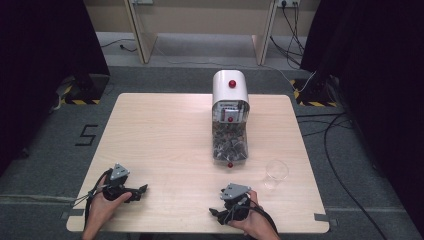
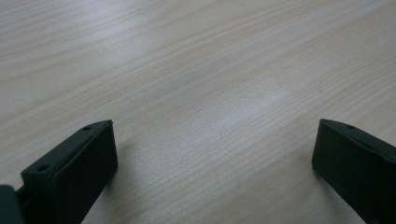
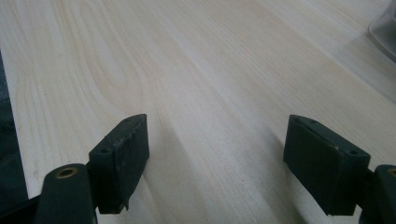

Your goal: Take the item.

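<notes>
A white dispenser (image 1: pixel 223 90) with a red knob stands at the middle back of the wooden table (image 1: pixel 165 135). Its clear front chute (image 1: pixel 230 142) holds dark pieces and reaches toward me. A clear empty glass (image 1: pixel 276 170) stands to the right of the chute's end, and its edge (image 3: pixel 385 29) shows in the right gripper view. My left gripper (image 1: pixel 141 191) (image 2: pixel 217 122) rests near the front left edge, open, with bare wood between its jaws. My right gripper (image 1: pixel 216 215) (image 3: pixel 215 116) lies at the front centre, pointing left, open and holding nothing.
The table's front edge runs just beneath both hands. Dark curtains hang on either side of the table. Cables (image 1: pixel 330 145) trail over the grey floor on the right. Wooden partition legs (image 1: pixel 142 40) stand behind the table.
</notes>
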A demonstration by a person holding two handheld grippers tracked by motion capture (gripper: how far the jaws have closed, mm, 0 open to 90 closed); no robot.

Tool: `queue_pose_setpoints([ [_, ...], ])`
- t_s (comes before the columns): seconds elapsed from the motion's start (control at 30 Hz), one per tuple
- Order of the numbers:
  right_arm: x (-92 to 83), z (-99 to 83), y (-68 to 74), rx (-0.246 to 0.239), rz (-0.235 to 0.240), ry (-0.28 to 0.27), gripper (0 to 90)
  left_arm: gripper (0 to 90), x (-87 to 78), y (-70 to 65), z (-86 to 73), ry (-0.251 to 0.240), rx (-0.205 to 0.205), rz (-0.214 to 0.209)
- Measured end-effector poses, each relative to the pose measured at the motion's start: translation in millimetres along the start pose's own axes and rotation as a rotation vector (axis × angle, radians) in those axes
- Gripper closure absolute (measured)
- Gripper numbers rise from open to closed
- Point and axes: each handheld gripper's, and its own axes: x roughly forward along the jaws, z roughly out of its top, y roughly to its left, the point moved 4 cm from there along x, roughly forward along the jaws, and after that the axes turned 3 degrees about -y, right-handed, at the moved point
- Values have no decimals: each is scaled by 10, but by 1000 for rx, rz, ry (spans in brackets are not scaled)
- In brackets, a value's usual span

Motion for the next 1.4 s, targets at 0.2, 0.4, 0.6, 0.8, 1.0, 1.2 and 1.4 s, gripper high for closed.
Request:
queue_pose_setpoints([
  [0.2,-91,87,-46,11,-34,-63,243,0,0,0,0,0,0,0],
  [0.4,-179,187,-163,42,-94,-125,259,0,-1,1,0,2,0,-1],
  [0.6,-242,342,-241,36,-135,-170,273,0,-1,1,-1,2,0,-1],
  [0.8,-322,493,-338,44,-194,-210,286,0,-1,1,0,2,1,-1],
  [1.0,-375,655,-425,47,-236,-261,307,0,-1,1,0,2,1,-1],
  [1.2,-381,806,-516,55,-279,-281,323,0,-1,1,-1,2,1,-1],
  [1.4,-315,840,-614,70,-307,-272,338,0,-1,1,0,2,1,-1],
])
